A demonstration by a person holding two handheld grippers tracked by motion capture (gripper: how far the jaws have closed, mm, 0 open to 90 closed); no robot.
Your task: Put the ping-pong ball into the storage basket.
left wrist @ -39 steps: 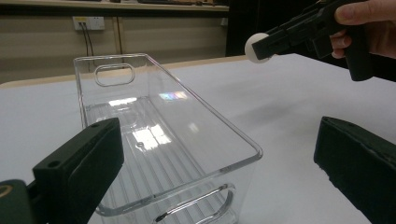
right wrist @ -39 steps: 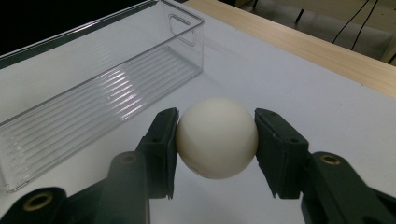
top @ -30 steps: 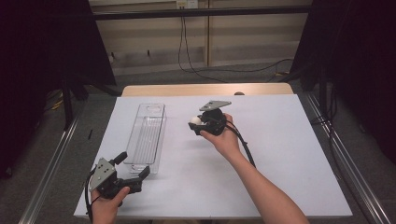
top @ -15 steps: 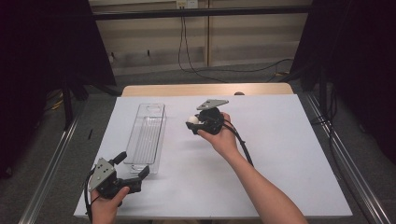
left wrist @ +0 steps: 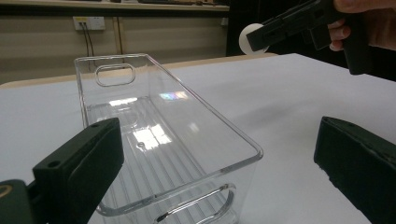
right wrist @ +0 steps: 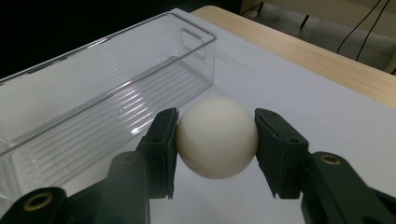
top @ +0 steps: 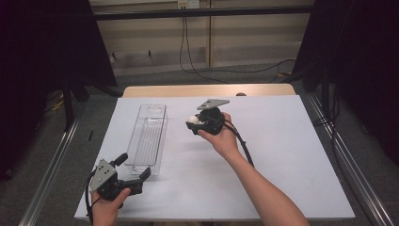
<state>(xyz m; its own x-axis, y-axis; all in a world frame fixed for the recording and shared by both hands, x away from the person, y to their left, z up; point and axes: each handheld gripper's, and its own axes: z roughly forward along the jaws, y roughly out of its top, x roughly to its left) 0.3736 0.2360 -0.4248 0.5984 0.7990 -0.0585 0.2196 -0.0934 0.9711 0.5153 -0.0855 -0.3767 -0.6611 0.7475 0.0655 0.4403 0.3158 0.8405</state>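
My right gripper [right wrist: 216,135] pinches the smooth white ball [right wrist: 216,137] above the white counter [top: 282,141], beside the clear plastic bin [top: 149,134]; risk: round surface squirts from fingers, rolls off the edge; left gripper [top: 133,169] idle, open.

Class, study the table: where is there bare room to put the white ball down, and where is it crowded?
Free: the clear bin's bare ribbed floor, and the white table right of the right claw holding the white ball. Crowded: the near left corner, where the left claw sits open against the bin's end.
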